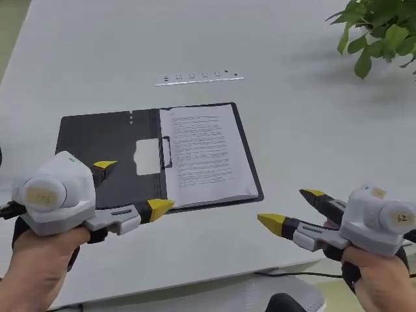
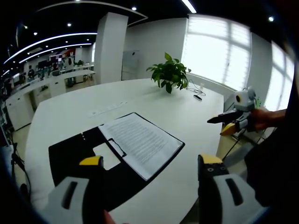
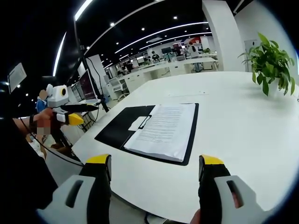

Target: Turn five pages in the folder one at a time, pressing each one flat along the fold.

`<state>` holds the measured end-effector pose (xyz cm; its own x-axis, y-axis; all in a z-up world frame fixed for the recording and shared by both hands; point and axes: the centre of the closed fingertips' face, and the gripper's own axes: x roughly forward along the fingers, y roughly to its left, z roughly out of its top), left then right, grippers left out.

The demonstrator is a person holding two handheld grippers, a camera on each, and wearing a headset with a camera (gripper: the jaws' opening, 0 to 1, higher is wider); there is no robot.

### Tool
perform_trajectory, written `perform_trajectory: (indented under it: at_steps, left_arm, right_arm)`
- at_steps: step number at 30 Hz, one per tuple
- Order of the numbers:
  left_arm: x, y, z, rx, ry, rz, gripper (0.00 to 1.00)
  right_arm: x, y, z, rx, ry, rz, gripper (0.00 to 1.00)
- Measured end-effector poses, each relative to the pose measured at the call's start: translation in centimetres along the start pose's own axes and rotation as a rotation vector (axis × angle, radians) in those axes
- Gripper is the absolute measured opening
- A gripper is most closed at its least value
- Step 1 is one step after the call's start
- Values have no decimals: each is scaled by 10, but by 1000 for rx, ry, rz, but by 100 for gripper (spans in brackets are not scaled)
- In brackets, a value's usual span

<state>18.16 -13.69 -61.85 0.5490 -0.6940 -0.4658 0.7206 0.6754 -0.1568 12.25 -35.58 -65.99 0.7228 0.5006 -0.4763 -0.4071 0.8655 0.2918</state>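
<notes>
Folder (image 1: 97, 143) is lying open on the tabletop (image 1: 292, 110), pages (image 1: 205, 153) on its right half, fold running away from the person. Left gripper (image 1: 133, 185) and right gripper (image 1: 291, 207) are hanging with fingers (image 1: 159, 207) apart, empty. The right one's sitting nearer the pages' free edge.

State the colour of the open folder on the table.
The folder is black, seen best in the head view.

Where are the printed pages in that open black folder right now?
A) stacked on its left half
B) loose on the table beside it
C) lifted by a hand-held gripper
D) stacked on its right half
D: in the head view the pages lie flat on the right half of the folder; the left hand-held gripper and right hand-held gripper hang open, holding nothing.
</notes>
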Motion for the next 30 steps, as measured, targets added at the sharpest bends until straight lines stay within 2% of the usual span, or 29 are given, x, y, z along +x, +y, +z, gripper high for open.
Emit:
perform_trajectory:
  at_steps: [18,26,30]
  left_arm:
    - [40,-21,16,36,3,-64,81]
    - [64,-30,21,46,8,-90,81]
    - [76,-38,22,63,16,-116,80]
  right_arm:
    - [-2,-7,2,12,-3,7,75]
    - [-3,-11,0,18,1,11,75]
    - [-3,-13,-3,23,6,14,75]
